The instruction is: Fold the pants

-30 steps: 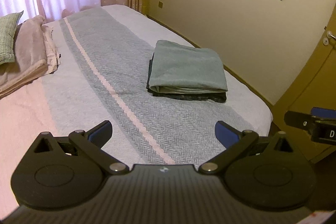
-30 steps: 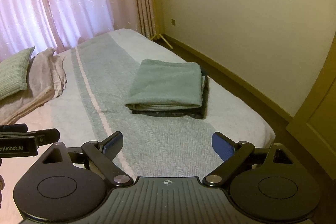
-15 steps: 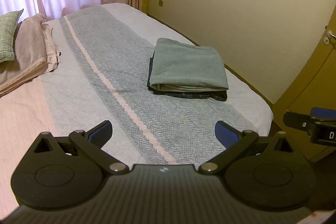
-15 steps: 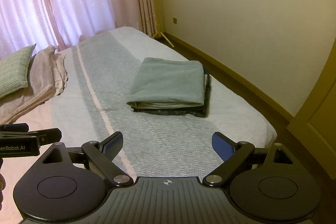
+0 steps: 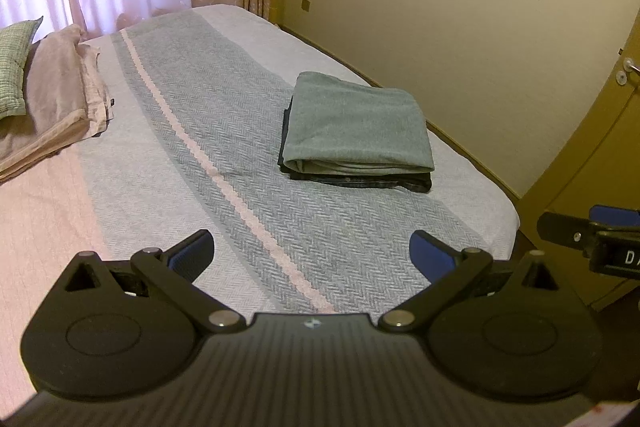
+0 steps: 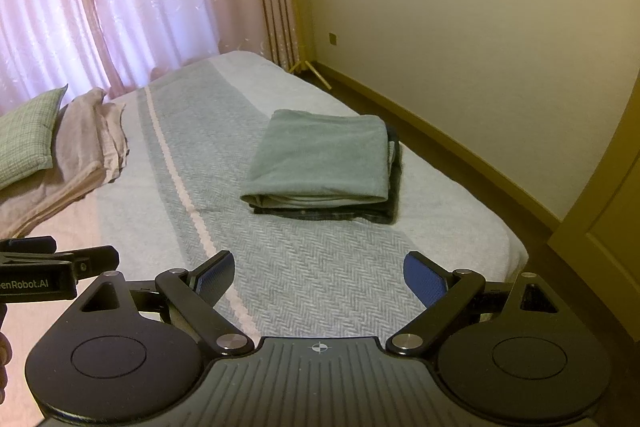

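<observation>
Left wrist view: left gripper [image 5: 311, 251], jaws wide, empty, drawn slightly back from the bed [image 5: 160, 155] since a second ago. Folded pants [image 5: 356, 119], green-grey, rest on a dark folded garment [image 5: 360, 182] near the bed's right edge; folding looks complete.

Right wrist view: right gripper [image 6: 319, 275], jaws wide, empty, likewise retreating. The stack's inner layers are hidden; the dark garment's kind is unclear.
</observation>
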### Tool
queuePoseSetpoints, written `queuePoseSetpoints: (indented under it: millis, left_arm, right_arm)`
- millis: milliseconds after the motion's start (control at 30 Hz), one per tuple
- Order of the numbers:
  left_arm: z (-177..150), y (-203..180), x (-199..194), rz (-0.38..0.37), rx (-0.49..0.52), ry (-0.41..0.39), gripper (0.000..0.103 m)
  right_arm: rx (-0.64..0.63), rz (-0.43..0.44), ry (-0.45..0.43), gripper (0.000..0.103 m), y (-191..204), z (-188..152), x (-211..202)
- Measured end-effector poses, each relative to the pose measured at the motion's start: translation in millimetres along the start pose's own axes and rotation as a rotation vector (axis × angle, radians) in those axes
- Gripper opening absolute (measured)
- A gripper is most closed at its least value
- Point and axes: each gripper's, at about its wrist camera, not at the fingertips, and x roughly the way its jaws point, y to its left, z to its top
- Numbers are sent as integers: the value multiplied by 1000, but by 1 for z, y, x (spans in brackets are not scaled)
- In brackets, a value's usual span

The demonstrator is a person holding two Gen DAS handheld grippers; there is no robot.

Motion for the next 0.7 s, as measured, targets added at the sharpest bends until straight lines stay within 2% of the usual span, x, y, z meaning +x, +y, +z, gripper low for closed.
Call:
queuePoseSetpoints:
  millis: [700]
  left_arm:
    - [5,2,8,-13,7,2,102]
  right_arm:
    - [-8,-17,-5,89,1,4,2]
